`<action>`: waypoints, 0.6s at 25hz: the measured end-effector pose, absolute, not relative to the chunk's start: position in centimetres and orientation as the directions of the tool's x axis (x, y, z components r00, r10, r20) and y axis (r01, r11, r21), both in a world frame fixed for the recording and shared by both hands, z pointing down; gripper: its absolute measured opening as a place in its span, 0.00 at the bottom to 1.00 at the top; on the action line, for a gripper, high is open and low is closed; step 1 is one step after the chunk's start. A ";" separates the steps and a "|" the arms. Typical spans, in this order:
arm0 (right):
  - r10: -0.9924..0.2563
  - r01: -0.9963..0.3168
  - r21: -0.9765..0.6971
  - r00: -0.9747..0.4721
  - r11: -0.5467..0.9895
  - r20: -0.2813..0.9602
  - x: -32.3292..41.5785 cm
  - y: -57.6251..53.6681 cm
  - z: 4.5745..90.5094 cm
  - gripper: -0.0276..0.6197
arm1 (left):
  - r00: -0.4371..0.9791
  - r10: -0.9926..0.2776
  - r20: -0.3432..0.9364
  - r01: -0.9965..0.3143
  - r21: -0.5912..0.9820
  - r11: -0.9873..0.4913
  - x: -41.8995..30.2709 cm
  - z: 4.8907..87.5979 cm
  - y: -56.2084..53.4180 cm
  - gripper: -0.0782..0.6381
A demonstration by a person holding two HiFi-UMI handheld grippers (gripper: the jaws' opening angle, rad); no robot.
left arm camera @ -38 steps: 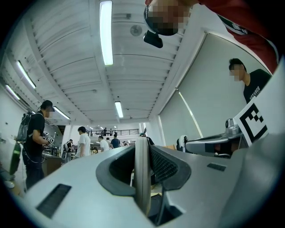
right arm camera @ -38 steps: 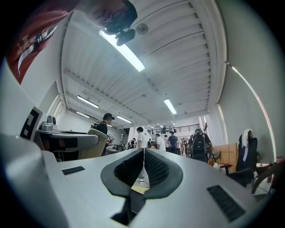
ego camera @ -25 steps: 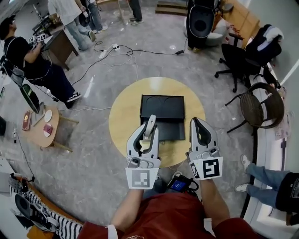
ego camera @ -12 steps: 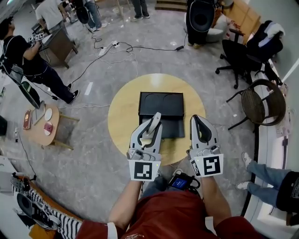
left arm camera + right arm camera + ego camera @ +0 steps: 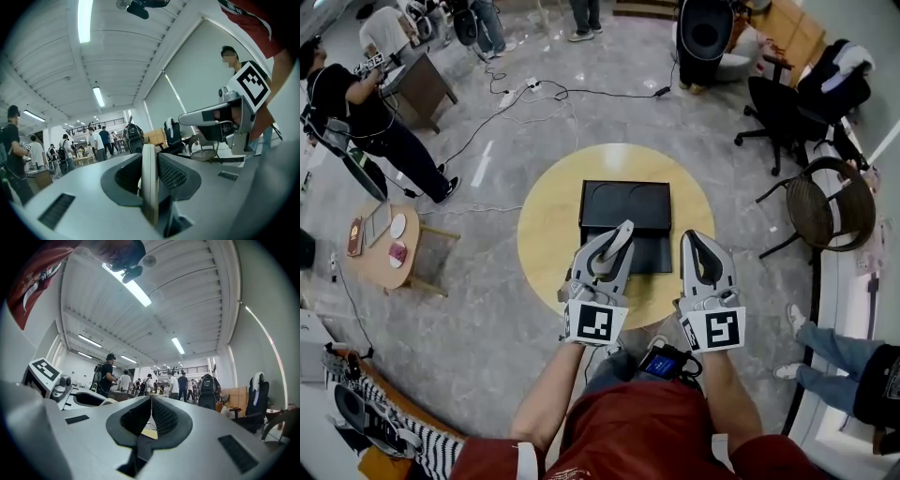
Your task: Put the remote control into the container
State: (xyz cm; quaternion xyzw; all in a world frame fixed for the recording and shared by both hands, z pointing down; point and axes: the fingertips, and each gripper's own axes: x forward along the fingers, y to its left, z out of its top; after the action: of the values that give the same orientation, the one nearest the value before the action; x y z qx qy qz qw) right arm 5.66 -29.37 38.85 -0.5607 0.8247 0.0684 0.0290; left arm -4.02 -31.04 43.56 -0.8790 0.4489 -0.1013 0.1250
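Left jaws: I see them pinching the remote control, a thin pale slab standing edge-on between the pads
Left gripper: low centre of the head view, leaning toward the upper right; its tip overlaps the near edge of the container; I cannot tell how high above it
Remote control: off the worktop, gripped in the left jaws, not yet inside the container
Right jaws: pressed together, tips touching; nothing between them
Right gripper: lower right of centre, just beside the container's right near corner; apart from the left gripper
Container: black, rectangular, lying in the middle of the round yellow worktop
Surroundings: small round side table at the left edge; dark chairs at the right; a cable across the grey floor at the top
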 end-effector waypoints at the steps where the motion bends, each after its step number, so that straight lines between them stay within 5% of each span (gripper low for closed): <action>1: -0.921 -0.929 0.077 -0.369 0.362 -0.123 5.6 -29.4 39.0 0.08 | 0.581 -0.809 0.089 -0.753 -0.316 -0.577 -3.9 44.2 -31.2 0.25; 15: -0.917 -0.917 0.095 -0.393 0.386 -0.063 4.5 -29.7 41.4 0.08 | 0.591 -0.674 0.443 -0.548 -0.392 -0.739 -1.8 52.4 -34.5 0.26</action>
State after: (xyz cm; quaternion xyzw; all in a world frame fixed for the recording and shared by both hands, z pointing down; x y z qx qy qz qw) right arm 4.52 -29.74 41.36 -0.5510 0.8326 0.0569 0.0002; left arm -1.83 -34.45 52.40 -0.8853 0.3452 -0.2923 0.1076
